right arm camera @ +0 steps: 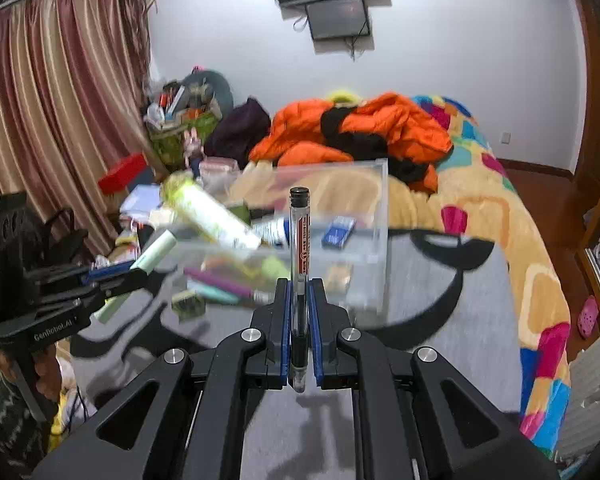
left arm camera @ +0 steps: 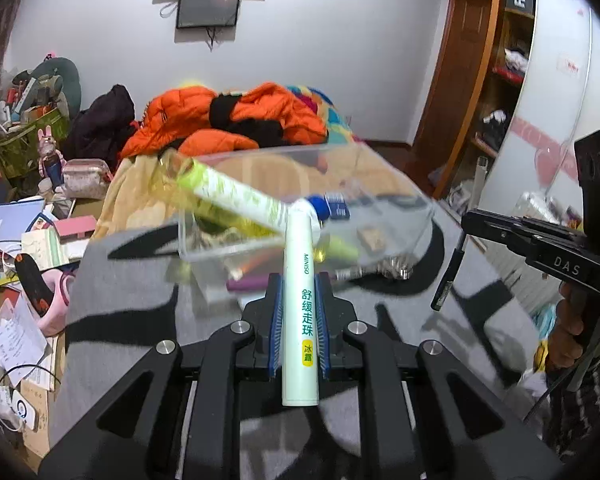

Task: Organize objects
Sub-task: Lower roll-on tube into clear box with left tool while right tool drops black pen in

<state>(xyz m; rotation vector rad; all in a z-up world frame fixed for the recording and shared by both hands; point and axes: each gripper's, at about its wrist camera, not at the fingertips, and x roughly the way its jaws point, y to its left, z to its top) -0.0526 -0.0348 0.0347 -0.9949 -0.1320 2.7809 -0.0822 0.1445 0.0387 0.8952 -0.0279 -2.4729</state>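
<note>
My left gripper (left arm camera: 299, 280) is shut on a pale green tube (left arm camera: 299, 312) with green print, held lengthwise above the grey mat (left arm camera: 140, 312). My right gripper (right arm camera: 299, 284) is shut on a clear pen (right arm camera: 300, 240) with a black cap and a red label. The same pen (left arm camera: 448, 276) hangs from the right gripper (left arm camera: 466, 226) in the left wrist view. Ahead of both stands a clear plastic box (left arm camera: 300, 200) holding a large yellow-white tube (left arm camera: 228, 196), a blue packet (left arm camera: 337, 205) and other small items. The left gripper (right arm camera: 132, 276) with its tube (right arm camera: 156, 254) shows at left in the right wrist view.
Loose on the mat by the box lie a purple stick (right arm camera: 220, 285), a mint stick (right arm camera: 214, 294) and a small green block (right arm camera: 188, 305). Orange jackets (left arm camera: 228, 120) are heaped on the bed behind. Papers, a pink item and boxes clutter the floor (left arm camera: 24, 280) at left.
</note>
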